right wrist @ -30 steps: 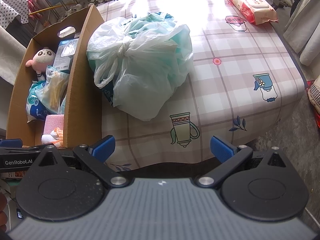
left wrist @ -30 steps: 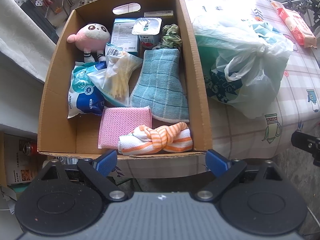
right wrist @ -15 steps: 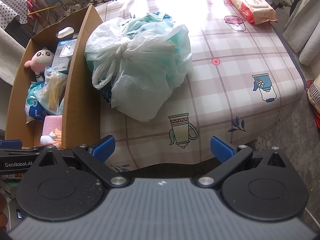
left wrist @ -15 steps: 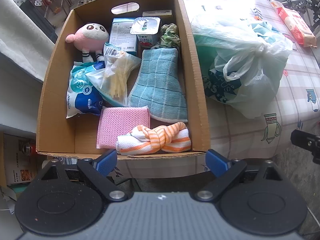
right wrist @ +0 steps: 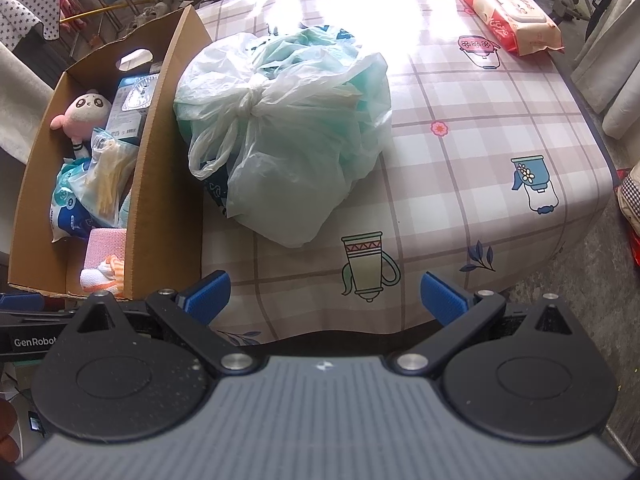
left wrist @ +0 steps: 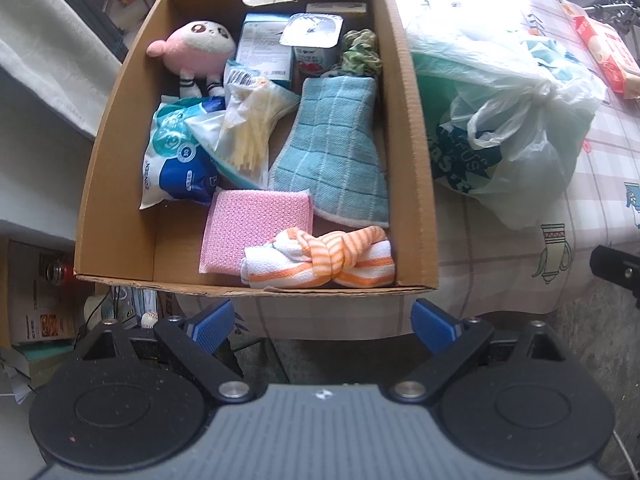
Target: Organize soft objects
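Observation:
A cardboard box [left wrist: 416, 160] stands on the table's left end. In it lie a pink panda plush [left wrist: 192, 50], a teal cloth [left wrist: 332, 148], a pink cloth [left wrist: 256, 228], a knotted orange-striped towel [left wrist: 320, 260], a green scrunchie [left wrist: 362, 50], a blue-white packet [left wrist: 176, 160] and a bag of pale sticks [left wrist: 248, 136]. A knotted plastic bag [right wrist: 288, 128] full of soft things sits right of the box. My left gripper [left wrist: 322, 320] is open and empty, just short of the box's near edge. My right gripper [right wrist: 324, 294] is open and empty over the table's near edge.
The table [right wrist: 480, 160] wears a plaid cloth with cup prints. A red wet-wipes pack [right wrist: 508, 16] lies at its far right. Cartons [left wrist: 266, 48] and a foil-lidded cup [left wrist: 312, 36] stand at the back of the box. Clutter sits on the floor at left [left wrist: 40, 300].
Both grippers have drifted slightly; the views shifted a little to the right and closer. Nothing was taken hold of or let go.

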Motion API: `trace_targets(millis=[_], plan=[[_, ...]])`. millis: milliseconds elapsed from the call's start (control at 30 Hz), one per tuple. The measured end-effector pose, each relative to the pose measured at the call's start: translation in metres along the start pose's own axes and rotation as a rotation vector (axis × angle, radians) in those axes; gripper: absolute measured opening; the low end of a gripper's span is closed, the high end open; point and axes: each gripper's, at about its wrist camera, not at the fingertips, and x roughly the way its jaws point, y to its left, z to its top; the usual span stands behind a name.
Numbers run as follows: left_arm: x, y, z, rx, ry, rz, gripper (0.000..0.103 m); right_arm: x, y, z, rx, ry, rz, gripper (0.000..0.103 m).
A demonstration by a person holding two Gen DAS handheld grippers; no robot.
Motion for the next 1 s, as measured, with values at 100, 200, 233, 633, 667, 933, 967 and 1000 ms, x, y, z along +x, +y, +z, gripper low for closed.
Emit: trace_targets(millis=[100,200,233,633,667,933,967,1000], plan=[[0.001,0.002,0.000,-0.006,0.001,0.000,0.096,0.001,0.003,0.004,-0.013,-0.002,0.003,0.102],[0.002,0.004,0.002,-0.011,-0.001,-0.002,0.096,0.002,0.007,0.009,-0.026,-0.001,0.003,0.102],[0.002,0.004,0.002,-0.013,0.000,-0.003,0.096,0.003,0.008,0.010,-0.030,0.000,0.003,0.102],[0.003,0.007,0.005,-0.023,-0.002,0.000,0.096,0.008,0.015,0.015,-0.061,0.020,0.005,0.102],[0.003,0.007,0.005,-0.024,-0.002,-0.001,0.096,0.009,0.015,0.015,-0.062,0.022,0.006,0.102],[0.003,0.009,0.008,-0.027,-0.005,0.002,0.096,0.011,0.021,0.017,-0.088,0.027,0.004,0.102],[0.003,0.009,0.008,-0.027,-0.005,0.003,0.096,0.012,0.023,0.018,-0.095,0.028,0.001,0.102],[0.003,0.009,0.008,-0.027,-0.005,0.003,0.096,0.012,0.024,0.018,-0.101,0.028,-0.001,0.102]])
